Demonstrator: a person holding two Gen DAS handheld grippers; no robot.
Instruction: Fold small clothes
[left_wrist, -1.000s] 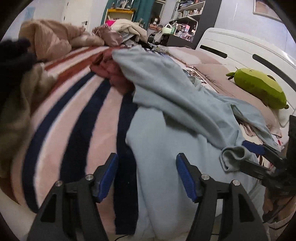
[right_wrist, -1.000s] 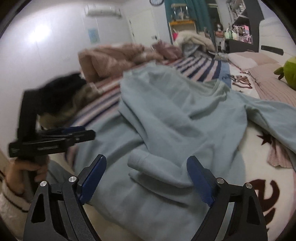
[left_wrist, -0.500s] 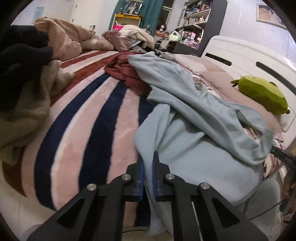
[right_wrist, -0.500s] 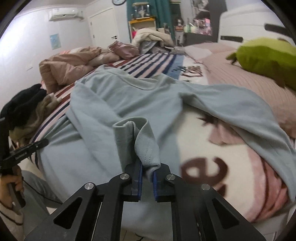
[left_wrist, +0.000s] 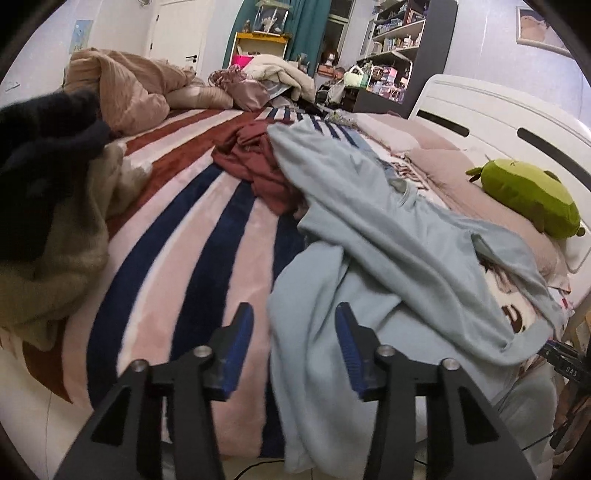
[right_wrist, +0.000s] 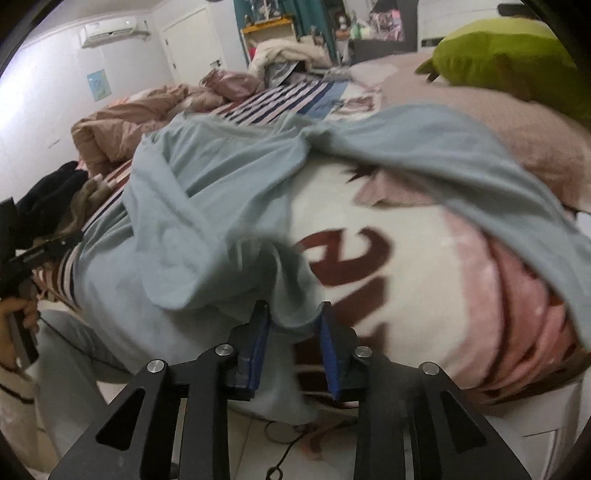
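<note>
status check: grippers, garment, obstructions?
Left gripper open, jaws just reopened. Right gripper reopening, sleeve fold between its jaws. Light blue long-sleeved top spread half-folded. Dark red garment bunched against it.

Bed w/ striped blanket (left_wrist: 207, 236) underneath everything. Long-sleeve top (left_wrist: 369, 229) spread on blanket's right half, hem hanging over near edge. Crumpled garment (left_wrist: 258, 166) just behind-left of top, touching it. Clothes heap (left_wrist: 48, 206) at left edge. Bunched duvet (left_wrist: 125, 88) far left, at back. Plush toy (left_wrist: 528, 195) right, on pillow (left_wrist: 461, 177) by headboard (left_wrist: 491, 110). Shelf unit (left_wrist: 399, 48) behind bed.
</note>
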